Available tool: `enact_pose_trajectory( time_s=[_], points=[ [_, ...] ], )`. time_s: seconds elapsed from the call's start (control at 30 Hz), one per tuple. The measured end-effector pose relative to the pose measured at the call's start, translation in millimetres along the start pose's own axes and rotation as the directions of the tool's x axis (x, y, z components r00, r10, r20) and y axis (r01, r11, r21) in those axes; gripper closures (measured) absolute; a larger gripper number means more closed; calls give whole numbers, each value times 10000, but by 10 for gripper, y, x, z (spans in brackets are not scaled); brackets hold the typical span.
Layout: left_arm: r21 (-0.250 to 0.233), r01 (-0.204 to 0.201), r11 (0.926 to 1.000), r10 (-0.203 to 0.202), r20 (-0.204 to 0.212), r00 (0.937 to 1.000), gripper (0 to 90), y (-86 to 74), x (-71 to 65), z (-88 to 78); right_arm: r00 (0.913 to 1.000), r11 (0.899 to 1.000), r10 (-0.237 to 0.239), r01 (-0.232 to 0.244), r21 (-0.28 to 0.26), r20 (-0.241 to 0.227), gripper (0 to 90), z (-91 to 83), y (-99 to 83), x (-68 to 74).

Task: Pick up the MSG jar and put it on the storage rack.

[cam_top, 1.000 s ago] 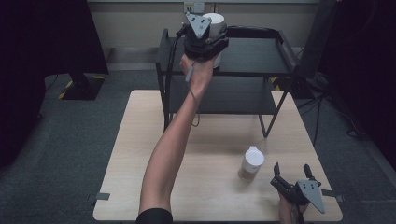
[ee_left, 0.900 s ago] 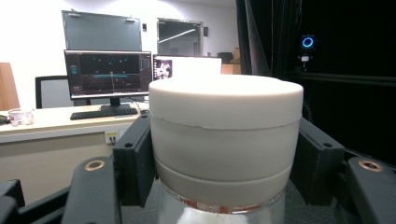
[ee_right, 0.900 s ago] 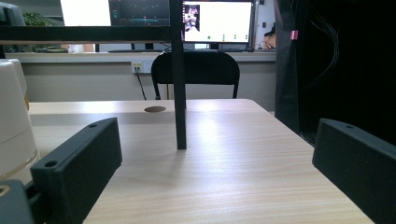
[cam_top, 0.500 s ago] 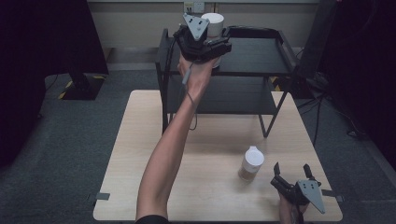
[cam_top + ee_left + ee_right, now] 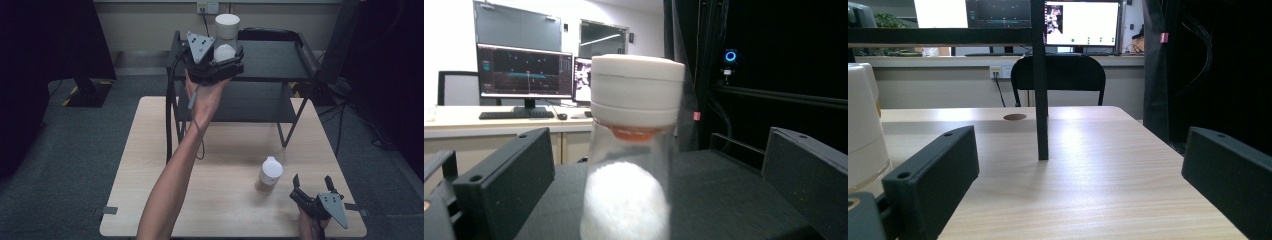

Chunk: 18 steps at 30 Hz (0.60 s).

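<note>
Jar with white lid and white stuff inside stands upright on top shelf of black rack at far side of table, left hand-held gripper raised at it, jaws just been opening, now spread wide with jar standing between them, pads off the glass on both sides in left gripper view, jar close up and centred there, orange band under lid. Right hand-held gripper low at near right of table, jaws apart, gripping nothing. Second jar with white cap stands upright on table just left of right hand-held gripper, not touching; its white edge shows at left of right gripper view, rack leg ahead
</note>
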State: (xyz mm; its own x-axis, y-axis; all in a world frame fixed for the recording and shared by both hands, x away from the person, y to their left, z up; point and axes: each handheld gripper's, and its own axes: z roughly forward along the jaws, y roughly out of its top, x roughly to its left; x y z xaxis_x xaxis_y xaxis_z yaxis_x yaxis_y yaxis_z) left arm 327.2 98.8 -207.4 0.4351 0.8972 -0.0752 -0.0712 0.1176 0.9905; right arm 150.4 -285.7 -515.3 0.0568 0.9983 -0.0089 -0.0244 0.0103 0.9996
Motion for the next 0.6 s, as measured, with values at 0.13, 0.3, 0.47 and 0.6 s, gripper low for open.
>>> enact_pose_trajectory(
  time_s=[0.13,0.3,0.47,0.6],
  points=[
    [-142,-186,9997,186,-10,9998,0,-22,-36,-124,10000,10000,-18,18,-5,-9,4,-1,-1,-1],
    [266,121,9996,-137,623,9980,0,-86,37,-432,10000,10000,-3,4,11,-7,4,1,2,-1],
    [77,38,10000,-42,477,9989,0,-265,41,-678,10000,10000,-13,13,-8,15,4,-1,-2,3],
    [-24,-237,9997,238,194,9995,0,-415,29,-886,10000,10000,-14,14,-3,28,4,0,-1,5]
  ],
)
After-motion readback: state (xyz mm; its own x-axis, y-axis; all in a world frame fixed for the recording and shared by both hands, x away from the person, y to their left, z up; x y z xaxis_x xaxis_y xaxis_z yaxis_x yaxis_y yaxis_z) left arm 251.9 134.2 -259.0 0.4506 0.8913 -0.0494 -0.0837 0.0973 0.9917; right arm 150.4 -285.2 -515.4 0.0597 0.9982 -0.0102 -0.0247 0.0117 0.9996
